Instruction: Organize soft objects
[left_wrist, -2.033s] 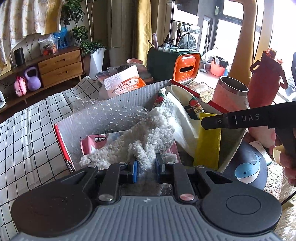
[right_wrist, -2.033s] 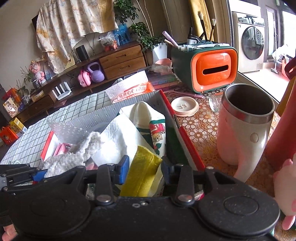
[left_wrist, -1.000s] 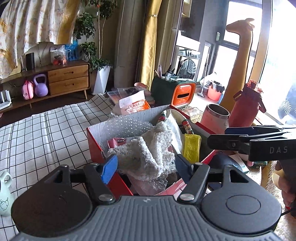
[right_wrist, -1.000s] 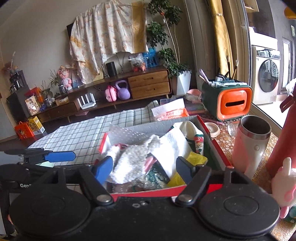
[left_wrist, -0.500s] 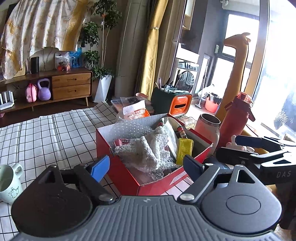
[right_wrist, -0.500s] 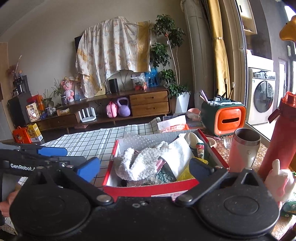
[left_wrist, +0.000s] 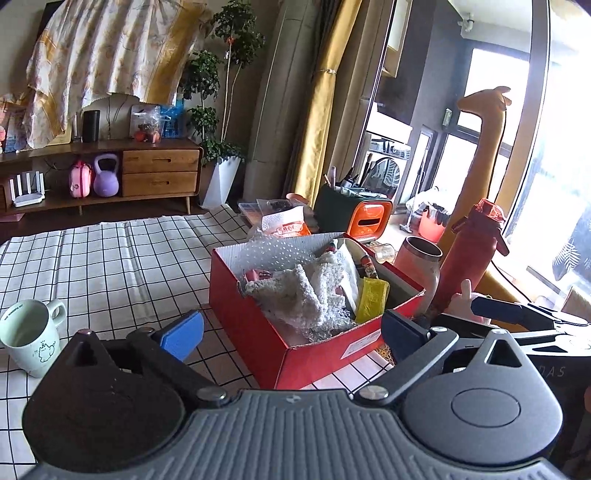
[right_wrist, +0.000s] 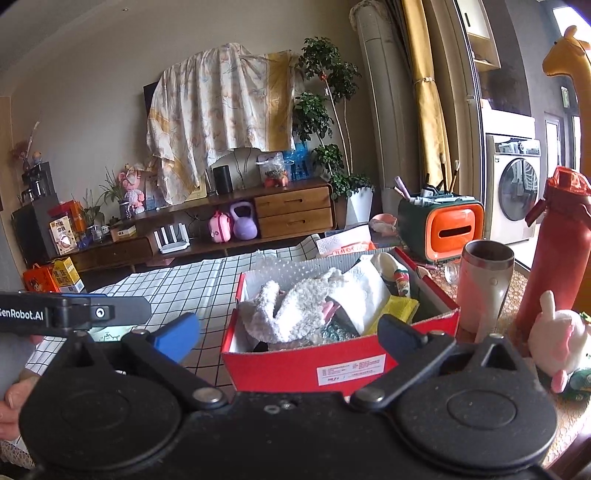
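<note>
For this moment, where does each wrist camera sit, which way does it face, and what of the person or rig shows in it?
Left wrist: on the left gripper, looking over its opening fingers at the red box; the right gripper shows at the right edge.
Right wrist: on the right gripper, open, facing the box from its labelled side; the left gripper and a hand show at left.
Shared: box, fluffy white cloth, yellow cloth, steel cup, red bottle.

One red box (right_wrist: 343, 365), one green mug (left_wrist: 27, 338), one steel tumbler (right_wrist: 484, 286) and one red bottle (right_wrist: 554, 251) on the table. Also two grippers, left (left_wrist: 291, 332) and right (right_wrist: 288, 332), plus one kettlebell (right_wrist: 243, 221) out back.
</note>
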